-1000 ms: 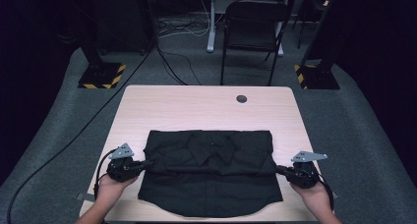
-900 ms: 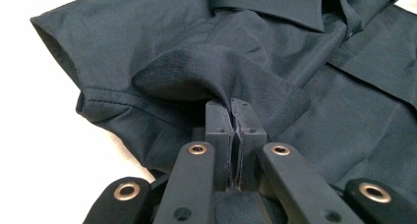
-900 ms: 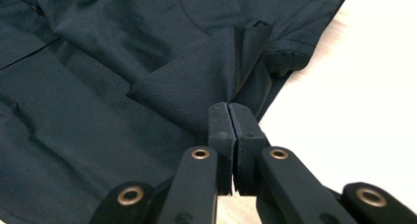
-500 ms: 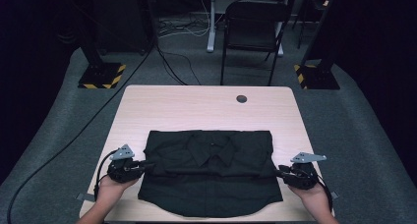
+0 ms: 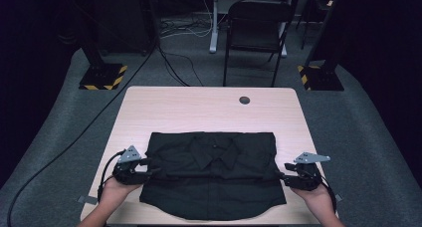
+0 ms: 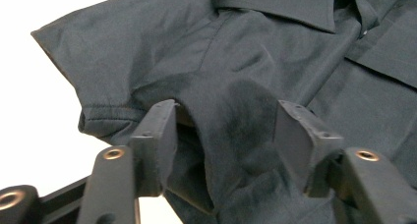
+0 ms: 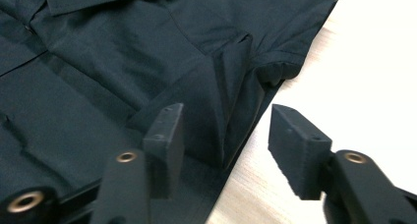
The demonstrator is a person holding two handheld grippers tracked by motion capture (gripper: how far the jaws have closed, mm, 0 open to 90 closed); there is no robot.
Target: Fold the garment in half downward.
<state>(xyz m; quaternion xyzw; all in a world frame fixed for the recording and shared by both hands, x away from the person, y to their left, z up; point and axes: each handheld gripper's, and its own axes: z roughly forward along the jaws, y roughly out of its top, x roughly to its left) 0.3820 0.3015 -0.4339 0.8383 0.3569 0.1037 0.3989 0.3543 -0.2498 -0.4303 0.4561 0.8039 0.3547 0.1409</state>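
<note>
A black collared shirt lies folded flat on the near half of the wooden table, collar toward the far side. My left gripper sits at the shirt's left edge. In the left gripper view its jaws have just been opening, and a loose ridge of sleeve cloth stands between the fingers without being pinched. My right gripper is at the shirt's right edge, its jaws also just opened. A raised fold rests against the left finger, with bare table under the other.
A round cable hole sits near the table's far edge. Beyond the table stand a black chair and two stands with yellow-black bases. A cable runs over the grey floor at left.
Both grippers' jaws have parted and let go of the shirt's side folds, which now lie loose. Neither hand has shifted noticeably.
</note>
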